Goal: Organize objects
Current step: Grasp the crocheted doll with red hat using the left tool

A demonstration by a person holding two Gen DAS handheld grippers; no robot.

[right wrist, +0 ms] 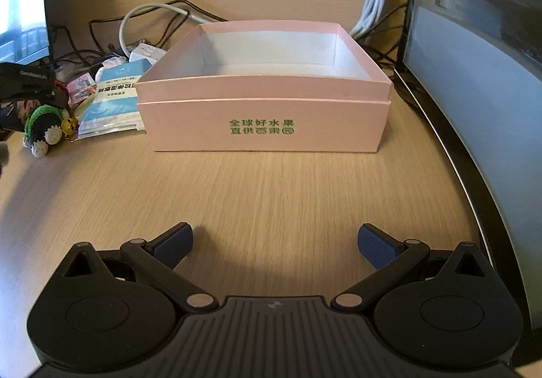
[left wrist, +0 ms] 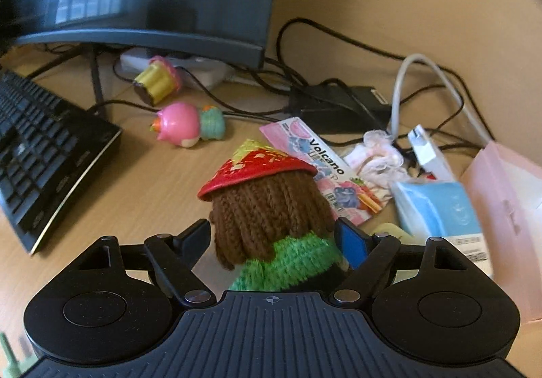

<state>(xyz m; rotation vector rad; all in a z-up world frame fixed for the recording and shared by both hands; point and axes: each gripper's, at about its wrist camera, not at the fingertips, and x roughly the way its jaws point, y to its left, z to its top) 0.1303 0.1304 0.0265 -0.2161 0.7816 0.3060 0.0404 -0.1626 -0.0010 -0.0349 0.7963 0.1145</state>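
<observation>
- Here we see the left gripper (left wrist: 272,232) with its jaws set around a crocheted doll (left wrist: 267,205) in a red hat. The doll fills the gap between them; whether the pads press on it we cannot tell.
- In the right wrist view the doll (right wrist: 42,127) lies at the far left, beside a blue packet (right wrist: 113,96).
- The right gripper (right wrist: 274,244) hovers over bare tabletop (right wrist: 271,188), jaws wide and empty.
- The pink box (right wrist: 264,113) stands far of it, open, and what shows of its inside holds nothing.
- We judge the task barely begun: nothing is yet stowed.
- Left to sort: a pink figure (left wrist: 176,125), a cupcake toy (left wrist: 157,81), a card marked "Volcano" (left wrist: 325,164) and the blue packet (left wrist: 437,212).
</observation>
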